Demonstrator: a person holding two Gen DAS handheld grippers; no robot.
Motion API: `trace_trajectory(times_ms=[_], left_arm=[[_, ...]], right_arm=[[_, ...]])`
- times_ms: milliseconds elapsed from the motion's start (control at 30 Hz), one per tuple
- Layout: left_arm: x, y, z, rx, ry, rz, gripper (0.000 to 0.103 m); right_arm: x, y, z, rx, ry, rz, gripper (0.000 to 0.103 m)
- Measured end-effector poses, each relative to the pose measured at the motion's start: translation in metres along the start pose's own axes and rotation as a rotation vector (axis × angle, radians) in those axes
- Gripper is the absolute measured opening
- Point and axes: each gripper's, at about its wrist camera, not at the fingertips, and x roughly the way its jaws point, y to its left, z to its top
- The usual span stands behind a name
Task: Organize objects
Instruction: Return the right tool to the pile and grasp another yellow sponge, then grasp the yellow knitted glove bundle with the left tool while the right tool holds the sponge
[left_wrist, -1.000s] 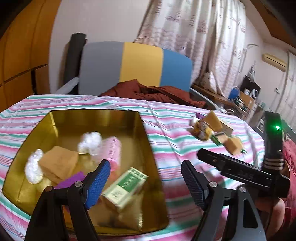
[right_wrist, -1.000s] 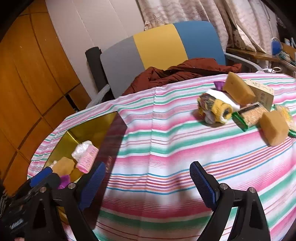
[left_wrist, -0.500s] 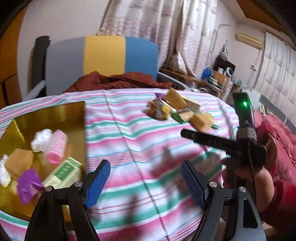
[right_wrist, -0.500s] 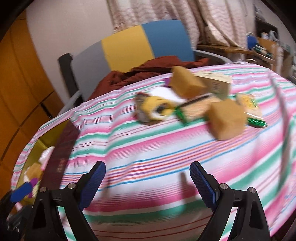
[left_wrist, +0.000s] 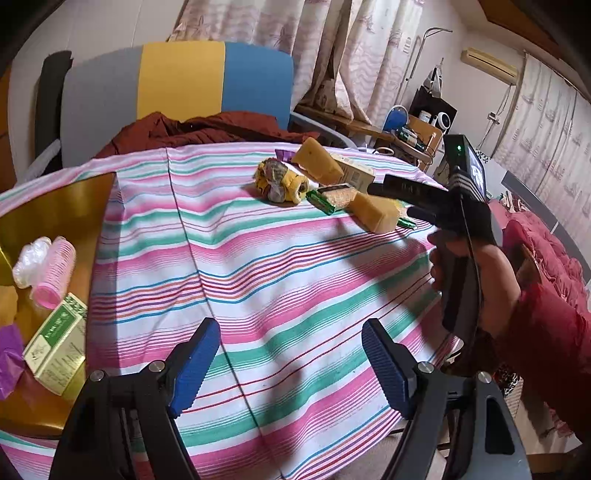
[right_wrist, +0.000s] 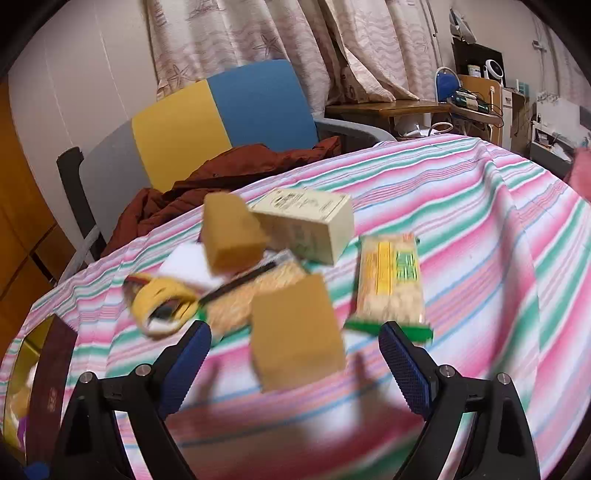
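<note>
Right gripper (right_wrist: 293, 363) fingers spread, lined up on the nearest tan sponge (right_wrist: 295, 330) among the pile on the table (right_wrist: 498, 236) | left gripper (left_wrist: 290, 363) fingers spread, empty, beside the gold tray (left_wrist: 62, 210) awaiting sorted items.

near sponge (right_wrist: 295, 328): tan block, on striped cloth, 6 o'clock end of pile, blurred
far sponge (right_wrist: 231, 232): tan block, tilted, propped on pile at 11 o'clock, touching cream box
cream box (right_wrist: 310, 225): printed carton, lying on side, 12 o'clock of pile
noodle packet (right_wrist: 391, 280): clear pack, yellow-green label, flat, 3 o'clock of near sponge
second packet (right_wrist: 251, 295): flat under pile, between the sponges, green edge
yellow bundle (right_wrist: 162, 302): rolled yellow cloth thing, 9 o'clock of pile
gold tray (left_wrist: 62, 210): at 9 o'clock, well apart from pile
pink roller (left_wrist: 55, 269): in tray, on side, beside white plastic wad (left_wrist: 29, 258)
green-white box (left_wrist: 57, 347): in tray, 6 o'clock of roller, flat
purple wrapper (left_wrist: 9, 358): in tray, just beside green-white box
</note>
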Motion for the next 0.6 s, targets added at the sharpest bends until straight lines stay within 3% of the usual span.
trace_trajectory(times_ms=[100,267,600], left_arm=[[0.008,0.001,0.002,-0.01,0.021,0.003,0.08],[0.02,0.002,0.008,-0.021,0.035,0.006,0.08],[0.059,-0.003,0.043,-0.021,0.047,0.027,0.081]], right_arm=[[0.012,-0.001,0.007,-0.021,0.016,0.008,0.089],[0.028,0.002,0.0,-0.049,0.068,0.029,0.07],[0.036,0.0,-0.008,-0.034,0.071,0.034,0.057]])
